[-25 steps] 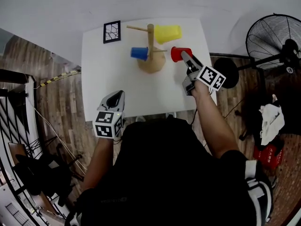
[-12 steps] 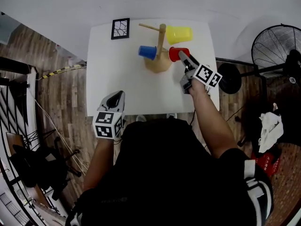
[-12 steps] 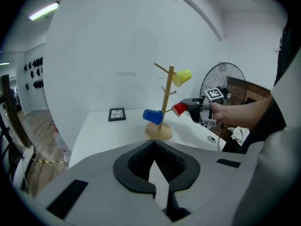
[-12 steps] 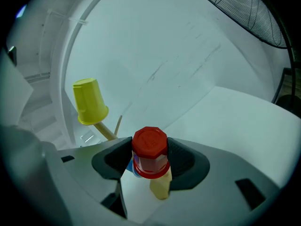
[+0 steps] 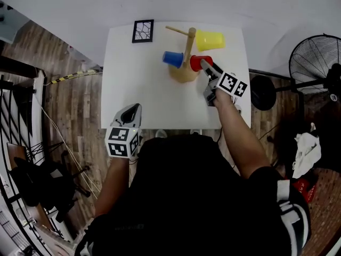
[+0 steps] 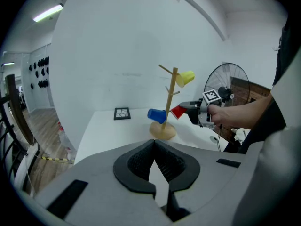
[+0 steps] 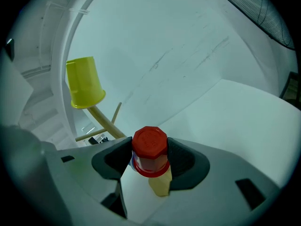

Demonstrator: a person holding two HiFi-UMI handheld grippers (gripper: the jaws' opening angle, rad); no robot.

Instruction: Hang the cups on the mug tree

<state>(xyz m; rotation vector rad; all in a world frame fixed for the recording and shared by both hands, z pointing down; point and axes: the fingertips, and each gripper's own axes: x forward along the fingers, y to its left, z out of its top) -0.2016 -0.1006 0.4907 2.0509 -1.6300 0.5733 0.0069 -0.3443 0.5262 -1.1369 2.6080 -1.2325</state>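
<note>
The wooden mug tree (image 5: 185, 68) stands at the far middle of the white table (image 5: 138, 84). A yellow cup (image 5: 209, 40) hangs on its upper right peg and a blue cup (image 5: 172, 59) on a left peg. My right gripper (image 5: 205, 66) is shut on a red cup (image 5: 196, 63), held close against the right side of the pole. In the right gripper view the red cup (image 7: 149, 152) sits between the jaws, bottom towards the camera, with the yellow cup (image 7: 83, 83) above left. My left gripper (image 5: 131, 112) is shut and empty near the table's front edge, its tips (image 6: 154, 147) touching.
A small black-framed picture (image 5: 143, 31) lies at the table's far left. A standing fan (image 5: 317, 63) is on the floor to the right of the table. Wooden floor surrounds the table, and a white wall rises behind it.
My right gripper has carried the red cup leftward, from well right of the tree to right beside its pole. The left gripper has stayed shut near the front edge.
</note>
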